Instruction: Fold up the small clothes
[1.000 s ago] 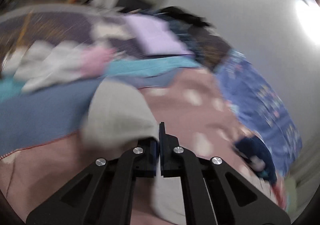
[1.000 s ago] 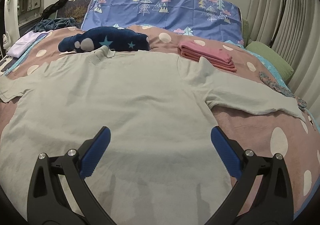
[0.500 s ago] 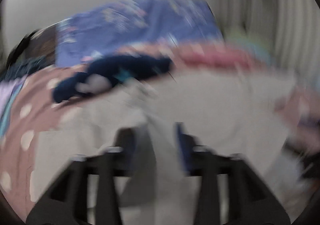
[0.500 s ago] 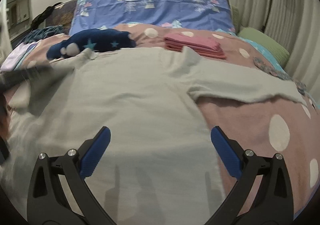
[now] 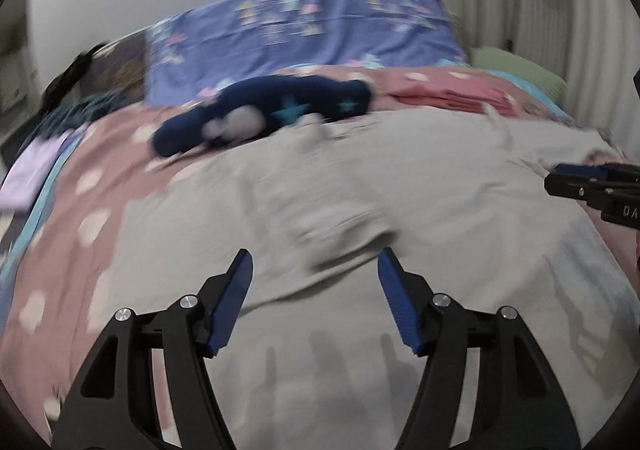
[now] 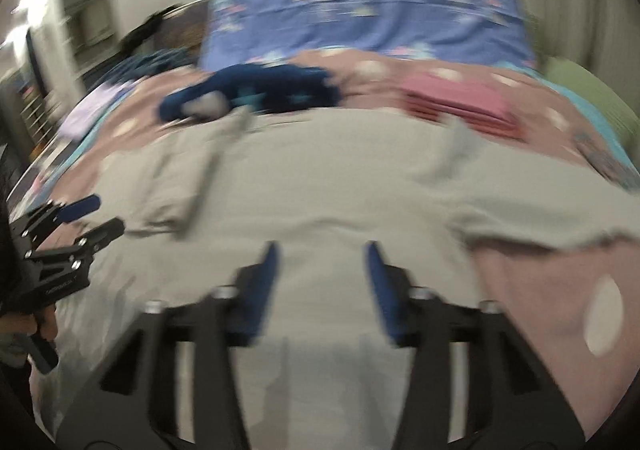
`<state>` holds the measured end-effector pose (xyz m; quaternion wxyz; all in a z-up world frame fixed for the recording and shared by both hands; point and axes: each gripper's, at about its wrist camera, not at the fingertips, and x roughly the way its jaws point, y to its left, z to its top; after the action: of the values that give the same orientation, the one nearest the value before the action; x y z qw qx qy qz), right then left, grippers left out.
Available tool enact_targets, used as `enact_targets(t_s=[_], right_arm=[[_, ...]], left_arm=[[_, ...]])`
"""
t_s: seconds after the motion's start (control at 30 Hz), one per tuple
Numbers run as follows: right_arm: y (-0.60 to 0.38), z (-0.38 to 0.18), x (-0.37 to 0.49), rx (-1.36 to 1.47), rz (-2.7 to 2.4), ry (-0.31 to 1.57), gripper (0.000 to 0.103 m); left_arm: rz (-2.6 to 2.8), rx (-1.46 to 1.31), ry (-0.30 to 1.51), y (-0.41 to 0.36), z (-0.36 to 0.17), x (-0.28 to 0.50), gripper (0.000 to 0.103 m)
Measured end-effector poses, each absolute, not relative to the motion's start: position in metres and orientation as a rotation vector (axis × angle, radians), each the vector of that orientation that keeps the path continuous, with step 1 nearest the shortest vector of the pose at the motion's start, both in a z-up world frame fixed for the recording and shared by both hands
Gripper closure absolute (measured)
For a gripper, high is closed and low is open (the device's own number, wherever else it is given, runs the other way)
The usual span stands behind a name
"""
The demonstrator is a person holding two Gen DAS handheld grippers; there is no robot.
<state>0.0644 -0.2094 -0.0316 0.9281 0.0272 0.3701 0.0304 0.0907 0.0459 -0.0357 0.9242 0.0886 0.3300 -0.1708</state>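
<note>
A light grey T-shirt [image 5: 360, 218] lies spread on the bed, also in the right wrist view [image 6: 320, 178]. Its left sleeve [image 6: 176, 186] is folded in over the body; the right sleeve [image 6: 540, 210] lies stretched out to the right. My left gripper [image 5: 314, 262] is open and empty above the shirt's lower middle, and shows at the left edge of the right wrist view [image 6: 96, 214]. My right gripper [image 6: 320, 254] is open and empty over the shirt's lower part, and shows at the right edge of the left wrist view [image 5: 560, 176]. Both views are blurred.
A navy star-patterned garment [image 5: 272, 110] lies beyond the collar. A folded pink stack [image 6: 460, 106] sits at the back right. A blue patterned pillow [image 5: 312, 30] and a green pillow [image 5: 516, 66] are behind. The bedspread [image 6: 560, 310] is pink with white dots. A lilac cloth [image 5: 32, 174] lies far left.
My left gripper carried the left sleeve in over the shirt, then opened and let it go. My right gripper has narrowed somewhat and shifted; both views are blurred with motion.
</note>
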Motion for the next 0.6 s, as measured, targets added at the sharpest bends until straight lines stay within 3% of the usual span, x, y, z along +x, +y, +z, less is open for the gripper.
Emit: enact_targets(t_s=[0.27, 0.47, 0.53, 0.57, 0.6], right_arm=[[-0.080, -0.042, 0.098, -0.258, 0.445, 0.737, 0.068], [-0.049, -0.072, 0.146, -0.235, 0.483, 0.845, 0.068], [-0.047, -0.078, 0.153, -0.224, 0.474, 0.864, 0.077], [-0.048, -0.080, 0.155, -0.229, 0.458, 0.870, 0.094], [-0.051, -0.081, 0.158, -0.230, 0.435, 0.875, 0.101]], left_arm=[[-0.179, 0.075, 0.749, 0.096, -0.057, 0.105, 0.038], [-0.142, 0.092, 0.798, 0.095, -0.070, 0.112, 0.038], [-0.132, 0.091, 0.816, 0.096, -0.074, 0.114, 0.038], [-0.128, 0.089, 0.819, 0.096, -0.075, 0.114, 0.038], [-0.125, 0.086, 0.818, 0.097, -0.075, 0.115, 0.038]])
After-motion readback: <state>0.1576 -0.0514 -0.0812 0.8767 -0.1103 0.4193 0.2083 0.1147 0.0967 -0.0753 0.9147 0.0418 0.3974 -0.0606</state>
